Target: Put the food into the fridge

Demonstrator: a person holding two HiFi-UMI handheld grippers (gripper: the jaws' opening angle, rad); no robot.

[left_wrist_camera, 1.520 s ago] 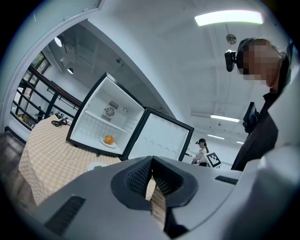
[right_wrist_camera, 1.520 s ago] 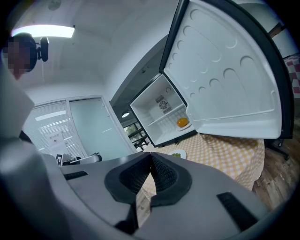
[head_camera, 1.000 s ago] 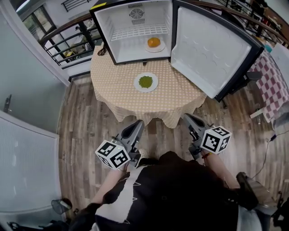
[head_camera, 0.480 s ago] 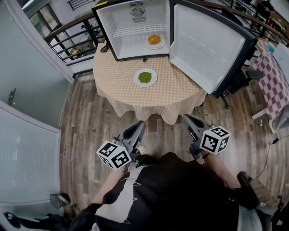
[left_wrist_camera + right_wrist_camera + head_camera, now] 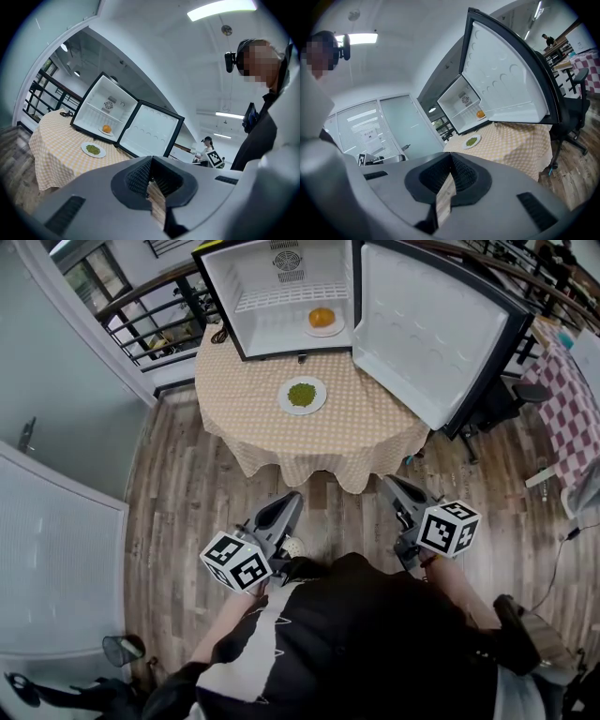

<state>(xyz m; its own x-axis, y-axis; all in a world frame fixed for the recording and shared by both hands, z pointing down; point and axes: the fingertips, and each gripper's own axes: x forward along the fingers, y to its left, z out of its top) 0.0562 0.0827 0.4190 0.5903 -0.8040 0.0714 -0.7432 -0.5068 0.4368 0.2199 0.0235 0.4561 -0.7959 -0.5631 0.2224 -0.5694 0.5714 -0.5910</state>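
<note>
- While both grippers hang low in front of the person, well short of the table (image 5: 272, 442), nothing is in hand yet.
- L gripper (image 5: 286, 499): jaws closed, nothing btwn them, only wood floor shows through the slit in the left gripper view.
- R gripper (image 5: 388, 484): jaws closed too, empty.
- Task item = plate of green food (image 5: 302, 395), on the checked tablecloth, mid-table, just in front of the fridge opening, not touching it.
- Key relation: plate lies straight ahead of and above the fingertips in the head view, nearly in line w/ L gripper and off to the left of R gripper, so L looks the nearer hand. Judgement only.
- Plate is round, no long axis; a rim grab from the near edge should work from either side.
- Mini fridge (image 5: 223, 292) stands on the table's far side, door (image 5: 422, 329) swung fully open to the right, so the way in is unblocked.
- Inside the fridge: an orange (image 5: 322, 317) on a small plate, right side of the floor; wire shelf above it.
- Stage: approach, 1 item in, green plate left to go.
- Risk: both jaws need opening before reaching the rim.
</note>
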